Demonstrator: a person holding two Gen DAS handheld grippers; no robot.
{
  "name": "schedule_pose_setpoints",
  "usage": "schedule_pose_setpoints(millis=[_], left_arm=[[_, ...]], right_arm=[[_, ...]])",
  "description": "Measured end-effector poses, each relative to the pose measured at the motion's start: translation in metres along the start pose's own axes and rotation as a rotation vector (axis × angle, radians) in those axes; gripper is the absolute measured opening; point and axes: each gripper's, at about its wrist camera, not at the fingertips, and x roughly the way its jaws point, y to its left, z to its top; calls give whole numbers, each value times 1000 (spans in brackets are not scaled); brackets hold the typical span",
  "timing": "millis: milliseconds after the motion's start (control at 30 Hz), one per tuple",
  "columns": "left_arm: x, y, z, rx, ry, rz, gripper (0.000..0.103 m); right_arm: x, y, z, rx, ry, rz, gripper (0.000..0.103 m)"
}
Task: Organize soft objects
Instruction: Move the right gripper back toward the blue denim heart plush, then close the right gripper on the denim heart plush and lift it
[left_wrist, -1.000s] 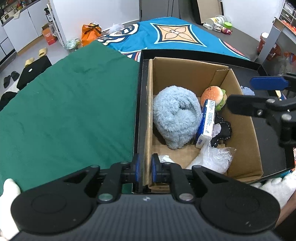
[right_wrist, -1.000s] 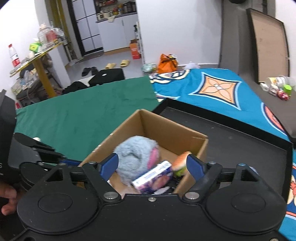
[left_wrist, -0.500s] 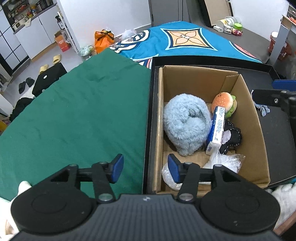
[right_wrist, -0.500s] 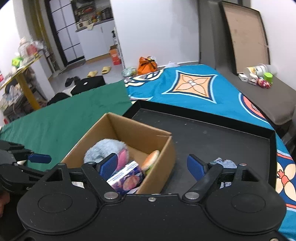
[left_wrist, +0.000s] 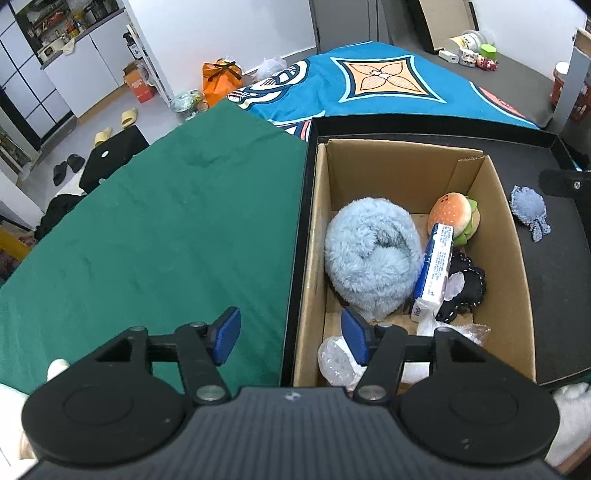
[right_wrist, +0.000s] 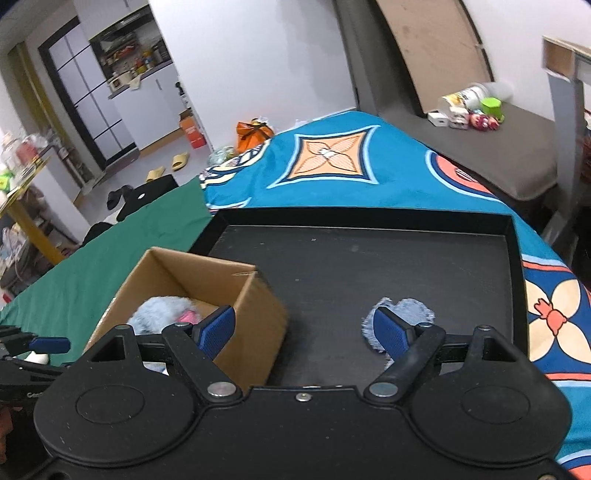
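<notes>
A cardboard box (left_wrist: 513, 266) stands in a black tray (right_wrist: 369, 258). It holds a fluffy light-blue plush (left_wrist: 373, 258), a burger plush (left_wrist: 454, 216), a blue-and-white pack (left_wrist: 436, 266), a black lacy piece (left_wrist: 467, 284) and clear plastic bags (left_wrist: 338, 360). My left gripper (left_wrist: 291, 334) straddles the box's near left wall. Its jaws are opening and neither pad touches the wall. A small frayed blue fabric piece (right_wrist: 410, 308) lies on the tray right of the box (right_wrist: 255, 317). My right gripper (right_wrist: 303, 328) hangs open low over the tray, its right finger partly covering that piece (left_wrist: 528, 208).
A green cloth (left_wrist: 155, 229) covers the surface left of the tray. A blue patterned blanket (right_wrist: 332, 158) lies behind it. Bare tray floor stretches beyond the fabric piece. Toys and containers (right_wrist: 469, 107) sit on a grey bench at the back right.
My left gripper was shut on the box's left wall and has let go, its jaws now spread astride it. My right gripper swung right, from over the box to the tray near the blue fabric piece.
</notes>
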Motion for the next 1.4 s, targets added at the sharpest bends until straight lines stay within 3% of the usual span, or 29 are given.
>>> schedule_pose_setpoints(millis=[500, 1033, 1100, 1167, 1267, 1400], left_arm=[[12, -27, 9, 58, 32, 58, 65], [34, -49, 18, 78, 93, 82, 66], [35, -49, 19, 81, 98, 84, 66], [35, -49, 19, 81, 99, 85, 66], [34, -49, 20, 82, 102, 88, 66], [31, -51, 19, 96, 93, 101, 66]], right_arm=[[26, -53, -1, 129, 12, -25, 81], [70, -64, -16, 16, 73, -115, 80], [73, -64, -18, 0, 83, -118, 75], [77, -65, -20, -9, 108, -103, 54], [75, -61, -22, -56, 114, -101, 38], [71, -61, -22, -42, 128, -70, 30]])
